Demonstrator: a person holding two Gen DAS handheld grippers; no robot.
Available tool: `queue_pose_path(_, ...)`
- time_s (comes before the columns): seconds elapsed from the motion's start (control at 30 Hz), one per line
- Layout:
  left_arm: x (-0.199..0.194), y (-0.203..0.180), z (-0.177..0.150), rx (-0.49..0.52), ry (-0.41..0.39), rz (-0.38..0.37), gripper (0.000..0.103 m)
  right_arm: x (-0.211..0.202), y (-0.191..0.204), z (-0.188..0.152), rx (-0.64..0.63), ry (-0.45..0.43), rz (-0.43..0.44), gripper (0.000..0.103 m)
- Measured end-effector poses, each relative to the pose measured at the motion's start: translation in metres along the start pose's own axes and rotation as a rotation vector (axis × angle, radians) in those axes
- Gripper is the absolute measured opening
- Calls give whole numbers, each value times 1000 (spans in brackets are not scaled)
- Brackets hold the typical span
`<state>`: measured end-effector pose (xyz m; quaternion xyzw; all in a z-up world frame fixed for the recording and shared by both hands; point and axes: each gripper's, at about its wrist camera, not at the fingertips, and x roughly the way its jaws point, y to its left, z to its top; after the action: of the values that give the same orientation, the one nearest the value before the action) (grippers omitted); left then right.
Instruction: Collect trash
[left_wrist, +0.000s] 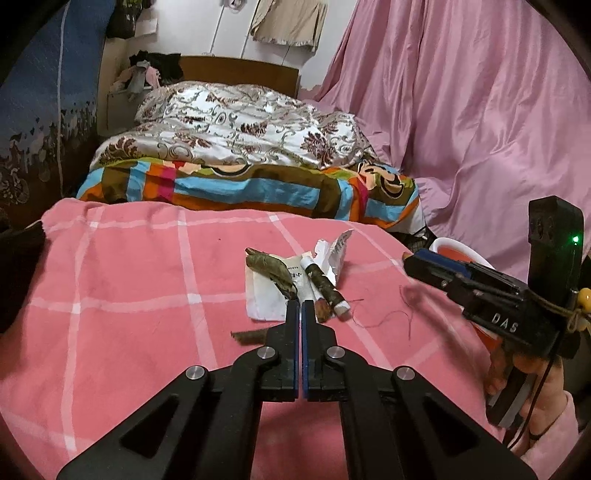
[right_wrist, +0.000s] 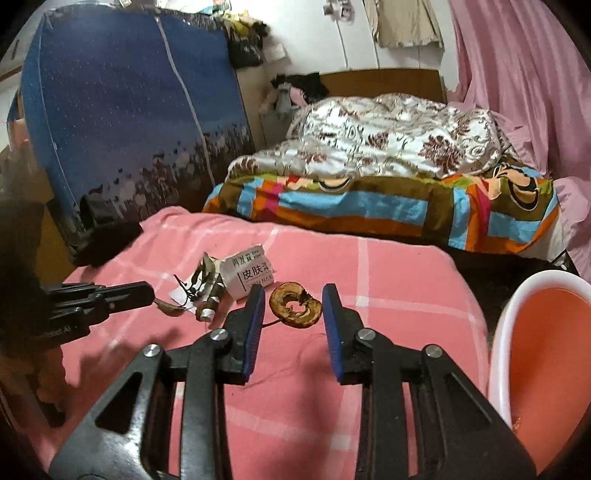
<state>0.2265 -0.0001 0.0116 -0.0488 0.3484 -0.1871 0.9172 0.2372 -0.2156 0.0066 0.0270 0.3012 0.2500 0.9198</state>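
- Currently mid-pickup on a trash-collecting run; scraps lie on a pink checked blanket (left_wrist: 129, 280) over the bed.
- Left hand-held gripper (left_wrist: 299, 308): jaws fully together at the near edge of the trash pile. Whether they pinch the paper's edge or a leaf tip, I can't tell.
- Pile there: dry curled leaf (left_wrist: 271, 271), brownish and brittle-looking; a white slip of paper (left_wrist: 264, 297) under it, flat and thin; a short bark-covered stick (left_wrist: 325, 291) with a white end; crumpled white wrapper (left_wrist: 334, 251) behind.
- Right hand-held gripper (right_wrist: 293, 304): jaws apart, straddling a dried ring-shaped slice (right_wrist: 295, 304), brown, wrinkled, with a hole in the middle. Pads not pressing on it.
- Small white box (right_wrist: 249, 275) with printed characters sits just left of the ring, close to the left pad; cardboard, by the look.
- Bin (right_wrist: 546, 354): orange inside, white rim, smooth plastic, at the right edge of the bed, near the right gripper.
- Next move, my read: close the right jaws on the ring without nudging the box, lift, swing right to the bin.
- Ring looks light and rigid; should pinch fine across its width.
- Loose dark thread (left_wrist: 388, 317) on the blanket could snag.
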Motion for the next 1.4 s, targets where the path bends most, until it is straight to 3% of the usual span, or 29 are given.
queue_pose_path(0.33, 8, 0, 7, -20, 5, 44, 0, -14, -2, -2, -8, -28, -37, 39)
queue_pose_path(0.7, 43, 11, 17, -59, 107, 58, 1, -7, 4, -3, -39, -4, -43, 39)
queue_pose_path(0.9, 38, 16, 17, -77, 82, 61, 3, -5, 5, -3, -39, 3, -42, 39)
queue_pose_path(0.97, 36, 16, 19, -80, 70, 68, 9, -5, 4, -3, -38, 5, -42, 39)
queue_pose_path(1.03, 34, 17, 20, -87, 56, 82, 39, -5, 4, -3, -38, 5, -41, 39)
queue_pose_path(1.07, 32, 17, 20, -94, 41, 96, 43, -5, 4, -3, -38, 6, -41, 39)
queue_pose_path(1.2, 28, 18, 24, -94, 17, 113, 44, -3, 4, -4, -37, 9, -43, 39)
queue_pose_path(1.4, 40, 20, 27, -94, 60, 125, 43, -1, 5, -5, -37, 13, -43, 39)
